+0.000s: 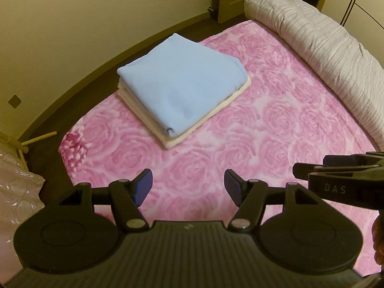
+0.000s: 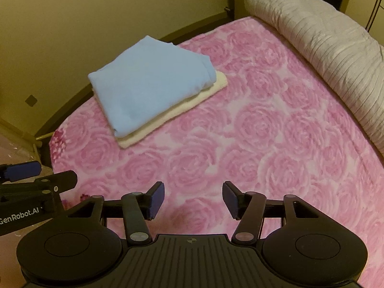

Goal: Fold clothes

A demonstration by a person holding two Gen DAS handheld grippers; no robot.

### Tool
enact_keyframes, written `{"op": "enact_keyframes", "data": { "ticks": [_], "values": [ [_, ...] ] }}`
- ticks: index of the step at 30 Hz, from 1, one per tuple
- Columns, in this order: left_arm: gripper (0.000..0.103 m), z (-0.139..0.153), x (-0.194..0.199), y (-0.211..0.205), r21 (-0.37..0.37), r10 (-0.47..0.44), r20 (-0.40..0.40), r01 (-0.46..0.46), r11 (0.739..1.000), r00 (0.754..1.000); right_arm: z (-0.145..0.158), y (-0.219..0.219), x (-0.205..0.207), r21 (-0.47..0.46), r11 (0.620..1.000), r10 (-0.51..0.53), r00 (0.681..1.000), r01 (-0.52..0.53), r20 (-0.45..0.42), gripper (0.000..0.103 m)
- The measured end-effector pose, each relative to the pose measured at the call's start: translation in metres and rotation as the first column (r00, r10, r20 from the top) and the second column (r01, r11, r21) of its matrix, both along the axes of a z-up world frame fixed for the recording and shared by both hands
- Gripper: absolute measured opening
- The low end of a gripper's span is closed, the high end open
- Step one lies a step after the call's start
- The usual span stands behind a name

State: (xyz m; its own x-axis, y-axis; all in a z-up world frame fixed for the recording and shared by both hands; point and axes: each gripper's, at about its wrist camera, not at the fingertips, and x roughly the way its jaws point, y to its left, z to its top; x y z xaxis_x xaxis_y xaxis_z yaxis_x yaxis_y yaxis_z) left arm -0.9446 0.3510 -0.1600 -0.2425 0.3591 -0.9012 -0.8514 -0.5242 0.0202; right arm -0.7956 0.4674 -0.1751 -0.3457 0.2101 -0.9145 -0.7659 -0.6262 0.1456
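Nearest to the cameras, the left gripper (image 1: 188,188) hangs above the near part of the pink rose-patterned blanket (image 1: 264,124). Its jaws are wide apart and hold nothing. The right gripper (image 2: 193,200) is just beside it, at about the same height, also with its jaws wide apart and empty. Each gripper is visible at the edge of the other's view.

Farther on, in the left part of the bed, lies the folded light blue garment (image 1: 184,81). It rests on top of a folded cream-white cloth (image 1: 213,117), and the two make one neat pile, well apart from both grippers.

Behind the pile, along the far right edge of the bed, a rolled grey striped duvet (image 1: 319,55) lies. Beyond it stand the beige wall (image 1: 84,24) and a door.
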Motion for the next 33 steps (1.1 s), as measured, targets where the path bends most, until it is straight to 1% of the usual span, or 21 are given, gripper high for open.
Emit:
{"op": "enact_keyframes", "data": {
  "ticks": [9, 16, 22, 27, 33],
  "values": [
    [0.063, -0.008, -0.015, 0.006, -0.002, 0.015, -0.004, -0.015, 1.000, 1.000, -0.010, 0.008, -0.015, -0.021, 1.000, 0.002, 1.000, -0.002, 0.014, 0.058],
    [0.063, -0.013, -0.022, 0.011, 0.000, 0.014, -0.003, -0.014, 1.000, 1.000, -0.009, 0.015, -0.026, -0.020, 1.000, -0.006, 1.000, 0.006, 0.003, 0.058],
    [0.063, -0.011, -0.024, 0.010, 0.013, 0.010, -0.018, -0.009, 1.000, 1.000, -0.004, 0.014, -0.029, -0.007, 1.000, -0.014, 1.000, 0.014, 0.004, 0.058],
    [0.063, -0.004, -0.025, 0.005, 0.041, 0.014, -0.035, -0.012, 0.999, 0.999, 0.001, 0.008, -0.029, 0.002, 1.000, -0.019, 1.000, 0.019, -0.001, 0.058],
    [0.063, 0.016, -0.023, -0.014, 0.149, 0.031, -0.103, -0.015, 0.989, 0.994, 0.013, -0.008, -0.029, 0.022, 0.999, -0.024, 1.000, 0.025, -0.015, 0.058]
  ]
}}
